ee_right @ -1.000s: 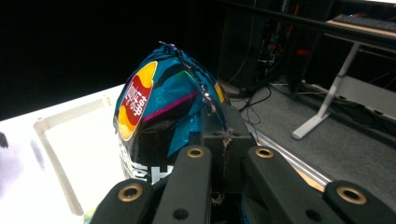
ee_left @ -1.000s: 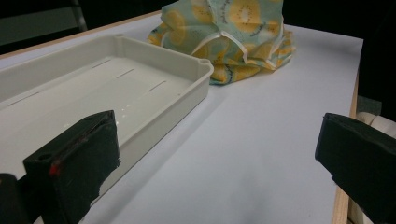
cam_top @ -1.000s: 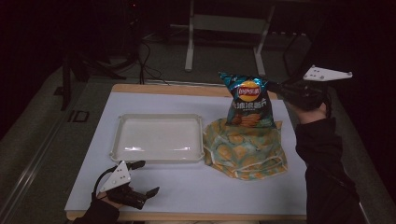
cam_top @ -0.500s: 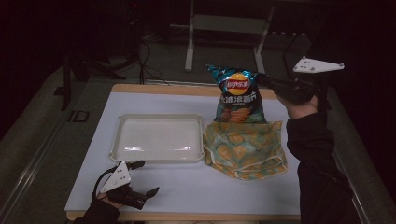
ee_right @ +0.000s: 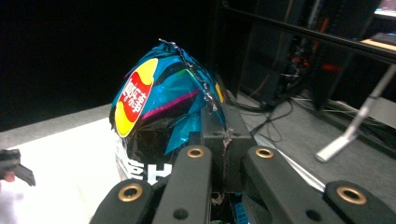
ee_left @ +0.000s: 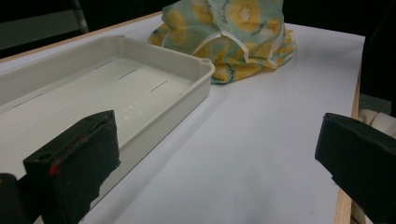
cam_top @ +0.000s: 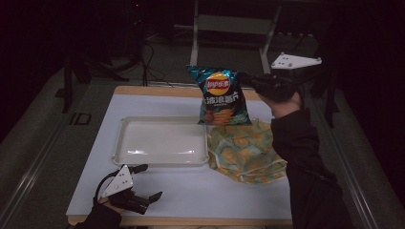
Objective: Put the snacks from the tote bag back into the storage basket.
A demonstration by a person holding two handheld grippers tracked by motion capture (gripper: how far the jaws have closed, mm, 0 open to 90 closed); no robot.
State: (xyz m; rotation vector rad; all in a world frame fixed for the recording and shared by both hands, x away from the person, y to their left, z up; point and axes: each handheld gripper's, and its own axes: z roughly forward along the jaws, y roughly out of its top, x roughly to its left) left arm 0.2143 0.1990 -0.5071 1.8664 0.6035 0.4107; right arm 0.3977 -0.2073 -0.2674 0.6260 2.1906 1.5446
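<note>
One corner of the chip bag (cam_top: 221, 95) is being pinched by the right gripper (cam_top: 261, 82); light, crinkly and slippery, it is likely best gripped at the sealed edge. Spread wide, the left gripper (cam_top: 143, 182) is resting near the tray (cam_top: 162, 160).

Tray (cam_top: 162, 143) sits mid-table (cam_top: 239, 200). Cloth bag (cam_top: 243, 150) at tray's 3 o'clock, touching or just beside its edge. Chip bag (cam_top: 220, 95) at tray's 1 o'clock, off the table, above cloth bag's far edge, right gripper (cam_top: 250, 82) at its 3 o'clock side. Left gripper (cam_top: 143, 183) at tray's 7 o'clock, by table's near edge.
</note>
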